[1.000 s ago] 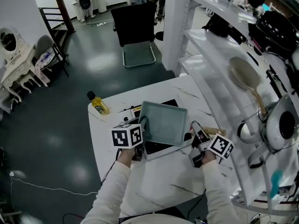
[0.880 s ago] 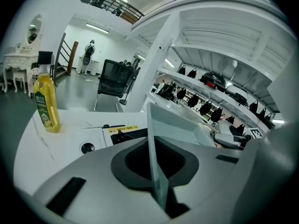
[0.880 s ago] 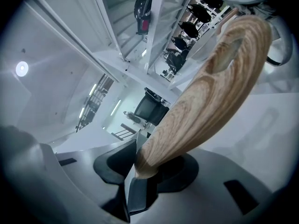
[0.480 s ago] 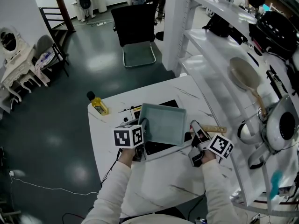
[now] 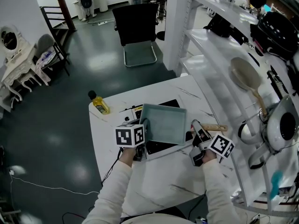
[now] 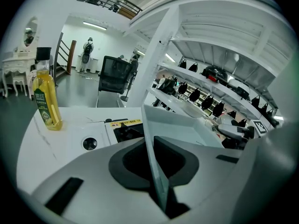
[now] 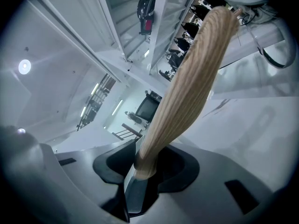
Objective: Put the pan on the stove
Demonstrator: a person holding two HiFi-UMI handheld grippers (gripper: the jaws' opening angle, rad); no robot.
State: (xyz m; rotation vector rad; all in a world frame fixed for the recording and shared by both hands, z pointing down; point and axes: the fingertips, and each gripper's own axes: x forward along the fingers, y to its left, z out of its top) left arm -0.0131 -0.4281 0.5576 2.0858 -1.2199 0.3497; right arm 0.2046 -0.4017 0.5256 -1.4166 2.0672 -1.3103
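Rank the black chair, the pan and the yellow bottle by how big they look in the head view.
1. Black chair, though it stands farther off.
2. Pan, not far behind it.
3. Yellow bottle, clearly the smallest.

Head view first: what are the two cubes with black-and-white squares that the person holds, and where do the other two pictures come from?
There is no robot here. A person holds a two-jawed hand tool in each hand, and each patterned cube is part of its tool. The head view comes from a camera on the person's head, looking down. The other two come from cameras riding on the tools, looking along their jaws. The left gripper is clamped on the side wall of a square pan. The right gripper grips the pan's wooden handle. The pan is over a black stove on a white table, with a yellow bottle nearby. I cannot tell whether the pan rests on the stove.
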